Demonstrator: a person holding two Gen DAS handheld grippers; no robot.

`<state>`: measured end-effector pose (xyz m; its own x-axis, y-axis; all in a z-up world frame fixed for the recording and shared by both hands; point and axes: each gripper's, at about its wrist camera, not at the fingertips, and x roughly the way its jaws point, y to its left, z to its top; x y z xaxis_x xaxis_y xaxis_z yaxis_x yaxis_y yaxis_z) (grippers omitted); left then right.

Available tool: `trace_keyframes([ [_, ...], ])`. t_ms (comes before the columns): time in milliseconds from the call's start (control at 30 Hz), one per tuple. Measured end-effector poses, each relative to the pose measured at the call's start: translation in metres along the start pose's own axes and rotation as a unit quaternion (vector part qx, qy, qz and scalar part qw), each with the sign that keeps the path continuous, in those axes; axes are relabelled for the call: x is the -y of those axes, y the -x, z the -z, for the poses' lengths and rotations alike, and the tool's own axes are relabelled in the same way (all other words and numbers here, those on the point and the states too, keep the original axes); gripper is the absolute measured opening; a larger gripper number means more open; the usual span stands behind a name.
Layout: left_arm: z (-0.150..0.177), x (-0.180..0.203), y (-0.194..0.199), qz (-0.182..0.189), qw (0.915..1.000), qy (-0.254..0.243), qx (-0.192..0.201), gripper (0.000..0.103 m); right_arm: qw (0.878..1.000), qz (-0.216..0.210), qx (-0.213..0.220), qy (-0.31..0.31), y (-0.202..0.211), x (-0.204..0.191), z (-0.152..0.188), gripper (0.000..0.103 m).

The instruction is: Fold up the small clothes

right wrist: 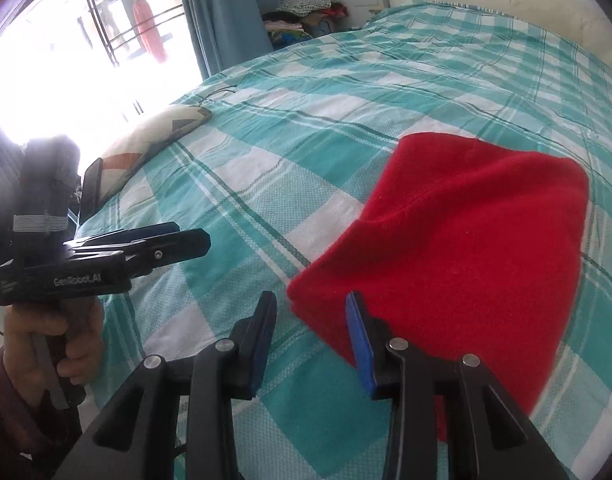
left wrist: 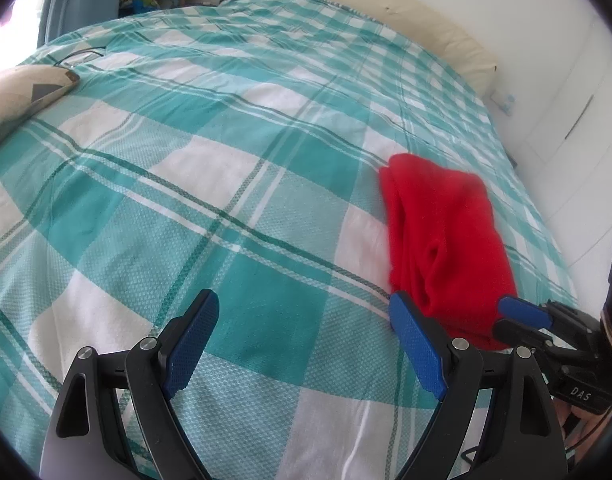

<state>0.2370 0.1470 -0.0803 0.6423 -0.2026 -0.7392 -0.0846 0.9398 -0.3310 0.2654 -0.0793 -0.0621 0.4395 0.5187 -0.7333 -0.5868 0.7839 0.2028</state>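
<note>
You hold both grippers over a bed [left wrist: 234, 168] spread with a teal-and-white checked cover, and neither has hold of anything. Your left gripper [left wrist: 304, 338] hovers with its blue-padded fingers [left wrist: 192, 338] spread wide above bare cover. Your right gripper [right wrist: 311, 340] also stands parted, less widely, its tips poised at the near left corner of the red garment [right wrist: 461, 248]. That garment lies folded into a compact, roughly square bundle on the cover, to the right of your left gripper and directly ahead of your right one. A patterned pillow [right wrist: 154, 138] rests at the bed's left edge near the bright window [right wrist: 66, 60], with a blue curtain [right wrist: 222, 12] and a heap of clothes [right wrist: 306, 4] beyond
</note>
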Motion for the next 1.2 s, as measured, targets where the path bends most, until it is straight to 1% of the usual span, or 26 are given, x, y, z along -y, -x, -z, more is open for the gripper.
trace_keyframes([
  [67,0.000,0.000,0.000,0.001,1.0000,0.000,0.000,0.089,0.999,0.049,0.004,0.021,0.016,0.006,0.014,0.037],
  [133,0.000,0.004,0.000,0.002,1.0000,-0.001,0.000,0.089,0.996,0.079,-0.002,0.029,0.021,0.017,0.028,0.037],
  [233,0.003,0.009,-0.002,-0.003,1.0000,-0.008,-0.002,0.089,0.995,0.093,-0.034,0.017,0.005,0.034,0.046,0.037],
  [300,0.005,0.010,-0.004,-0.008,0.9999,-0.012,-0.004,0.089,0.995,0.085,-0.052,0.001,-0.008,0.041,0.059,0.038],
  [400,0.007,0.009,-0.005,-0.017,0.9997,-0.015,-0.006,0.089,0.996,0.080,-0.035,-0.014,-0.002,0.041,0.067,0.038],
  [467,0.006,0.010,-0.006,-0.016,0.9997,-0.015,-0.007,0.089,0.996,0.074,-0.036,-0.023,0.003,0.041,0.072,0.037],
  [533,0.005,0.012,-0.006,-0.015,0.9997,-0.016,-0.006,0.089,0.996,0.078,-0.046,-0.022,0.007,0.036,0.079,0.037],
  [667,0.007,0.016,-0.005,-0.022,0.9993,-0.029,-0.004,0.089,0.995,0.095,-0.029,-0.013,0.029,0.023,0.095,0.038],
  [733,0.007,0.016,-0.006,-0.023,0.9993,-0.031,-0.004,0.089,0.994,0.109,-0.013,-0.009,0.042,0.016,0.100,0.044],
  [767,0.007,0.016,-0.006,-0.023,0.9993,-0.030,-0.004,0.089,0.993,0.116,-0.005,-0.008,0.049,0.013,0.102,0.045],
  [900,0.008,0.017,-0.007,-0.029,0.9989,-0.036,-0.003,0.089,0.990,0.137,0.027,-0.025,0.074,0.010,0.102,0.046],
  [1000,0.011,0.021,-0.007,-0.038,0.9982,-0.047,-0.001,0.089,0.985,0.160,0.042,-0.045,0.087,0.012,0.100,0.051],
  [1200,0.019,0.025,-0.007,-0.048,0.9970,-0.061,-0.001,0.089,0.973,0.214,0.052,-0.072,0.108,0.021,0.101,0.051],
])
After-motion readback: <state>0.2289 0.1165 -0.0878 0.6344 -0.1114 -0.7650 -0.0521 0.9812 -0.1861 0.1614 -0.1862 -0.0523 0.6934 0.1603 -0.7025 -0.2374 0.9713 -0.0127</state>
